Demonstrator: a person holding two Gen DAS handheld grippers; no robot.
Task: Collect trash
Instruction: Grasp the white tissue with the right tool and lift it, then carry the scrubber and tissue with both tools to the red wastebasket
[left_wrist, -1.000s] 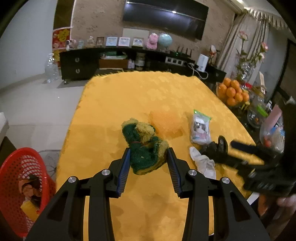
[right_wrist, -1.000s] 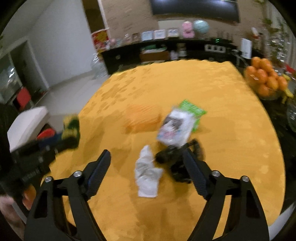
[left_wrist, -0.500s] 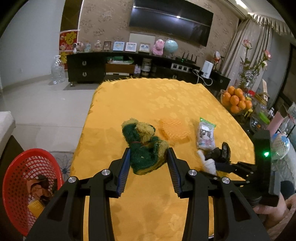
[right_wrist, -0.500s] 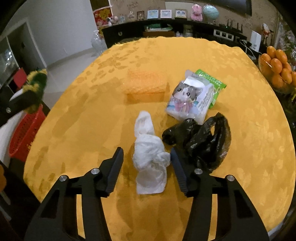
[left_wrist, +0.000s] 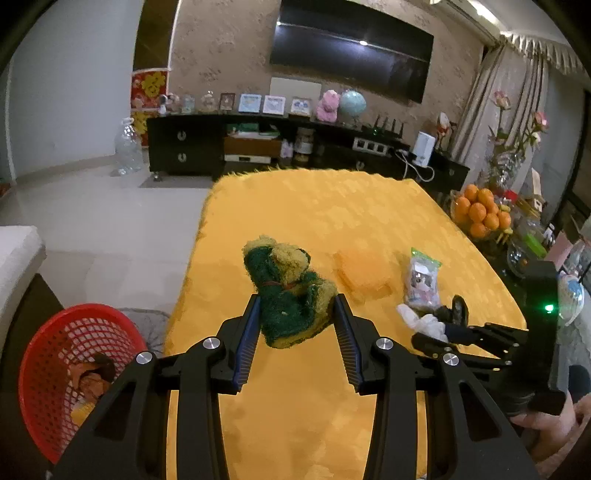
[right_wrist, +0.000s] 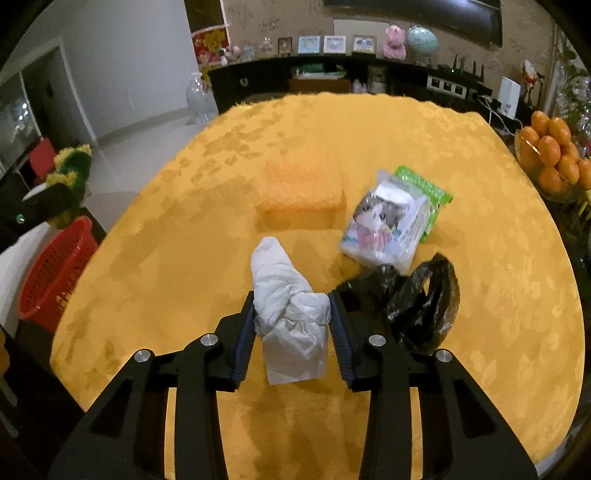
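A crumpled white paper tissue (right_wrist: 290, 306) lies on the yellow-clothed table (right_wrist: 480, 332), clamped in the right gripper (right_wrist: 291, 314). A crumpled black plastic bag (right_wrist: 424, 299) sits just beside it. The left gripper (left_wrist: 295, 317) grips a green-and-yellow fuzzy cloth wad (left_wrist: 290, 291) above that table, near the red mesh basket (left_wrist: 55, 354).

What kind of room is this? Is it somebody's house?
Most likely a living room in a home. A big TV hangs on the wall above a low dark cabinet with framed pictures on it, and a bowl of oranges sits beside the yellow-covered table.
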